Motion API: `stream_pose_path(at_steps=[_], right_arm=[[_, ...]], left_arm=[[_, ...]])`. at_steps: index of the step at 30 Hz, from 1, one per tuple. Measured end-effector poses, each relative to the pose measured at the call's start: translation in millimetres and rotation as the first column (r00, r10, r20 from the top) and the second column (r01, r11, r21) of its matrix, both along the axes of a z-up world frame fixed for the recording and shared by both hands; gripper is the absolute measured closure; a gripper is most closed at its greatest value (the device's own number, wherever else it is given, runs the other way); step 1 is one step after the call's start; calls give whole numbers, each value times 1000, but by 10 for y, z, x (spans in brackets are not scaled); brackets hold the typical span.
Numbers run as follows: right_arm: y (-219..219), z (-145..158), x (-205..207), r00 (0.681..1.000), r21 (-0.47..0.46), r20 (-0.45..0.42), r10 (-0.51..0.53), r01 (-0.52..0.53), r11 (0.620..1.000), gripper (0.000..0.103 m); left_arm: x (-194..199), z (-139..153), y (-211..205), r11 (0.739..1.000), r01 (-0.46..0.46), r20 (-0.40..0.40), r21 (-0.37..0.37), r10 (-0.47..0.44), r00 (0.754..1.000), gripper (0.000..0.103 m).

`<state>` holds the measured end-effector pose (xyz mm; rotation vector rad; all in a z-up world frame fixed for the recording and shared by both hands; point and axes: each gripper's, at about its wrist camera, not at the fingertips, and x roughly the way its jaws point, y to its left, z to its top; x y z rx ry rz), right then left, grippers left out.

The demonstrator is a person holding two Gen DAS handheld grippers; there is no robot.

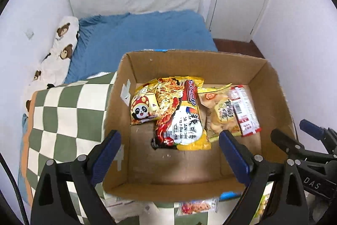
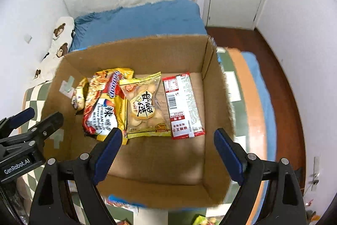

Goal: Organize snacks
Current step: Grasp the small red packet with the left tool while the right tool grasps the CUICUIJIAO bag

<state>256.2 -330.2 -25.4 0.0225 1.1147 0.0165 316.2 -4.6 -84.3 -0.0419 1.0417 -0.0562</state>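
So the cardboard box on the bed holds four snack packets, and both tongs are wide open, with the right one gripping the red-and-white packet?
Not quite. The right tongs grip nothing; the right wrist view shows them open above the red-and-white packet, which lies flat in the cardboard box. The rest is right.

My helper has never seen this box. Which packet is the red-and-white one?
Find the open cardboard box on the bed. Four packets lie in a row inside; the red-and-white packet is at the right end, the only narrow one with a barcode, beside the yellow biscuit bag.
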Motion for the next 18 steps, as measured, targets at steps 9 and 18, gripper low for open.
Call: stream_pose_path(at_steps=[9,18], right_arm=[[148,525,-662,992,2,127,20,-20,1000,12],[149,912,-1252,986,84,165,18,-32,996,12]], left_arm=[[-593,397,21,1000,5,102,-8,-4,995,8],[-1124,614,102,999,9,116,-34,-5,993,8]])
